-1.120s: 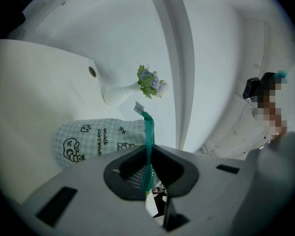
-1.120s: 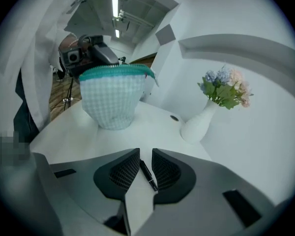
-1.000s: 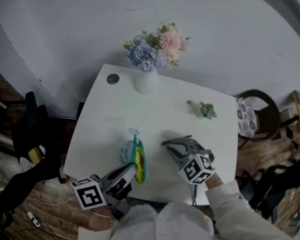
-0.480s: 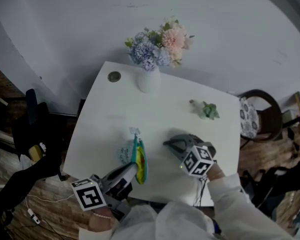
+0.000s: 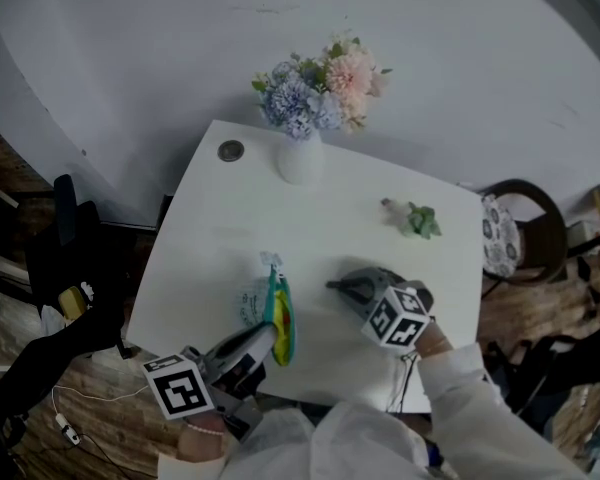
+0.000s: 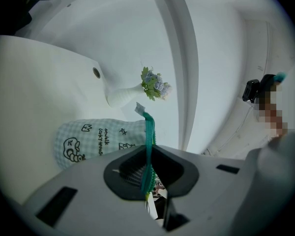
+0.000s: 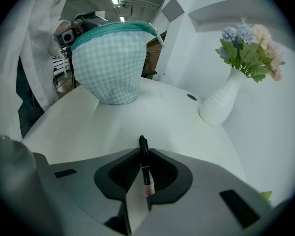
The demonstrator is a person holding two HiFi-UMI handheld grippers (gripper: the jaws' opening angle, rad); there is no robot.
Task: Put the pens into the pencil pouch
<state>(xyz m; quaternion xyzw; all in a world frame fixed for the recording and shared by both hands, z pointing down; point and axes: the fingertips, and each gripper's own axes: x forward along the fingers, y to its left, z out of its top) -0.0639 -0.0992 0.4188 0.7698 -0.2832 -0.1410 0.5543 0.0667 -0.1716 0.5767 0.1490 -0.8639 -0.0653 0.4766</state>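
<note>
"Where's the pouch?"

"The mint-green checked fabric pencil pouch [image 6: 88, 139] rests on the white tabletop [image 5: 280, 218] near its front edge, teal zipper edge uppermost. The left gripper [image 6: 147, 173] has its jaws clenched on that zipper edge."

"And the pen?"

"A slim pen [image 7: 143, 149] with a black cap and white barrel is pinched in the right gripper [image 7: 143, 170], whose jaws have just been closing. It hangs angled down over the tabletop, right of the pouch and apart from it. A white ribbed vase [image 5: 298, 161] of flowers stands at the far edge."
</note>
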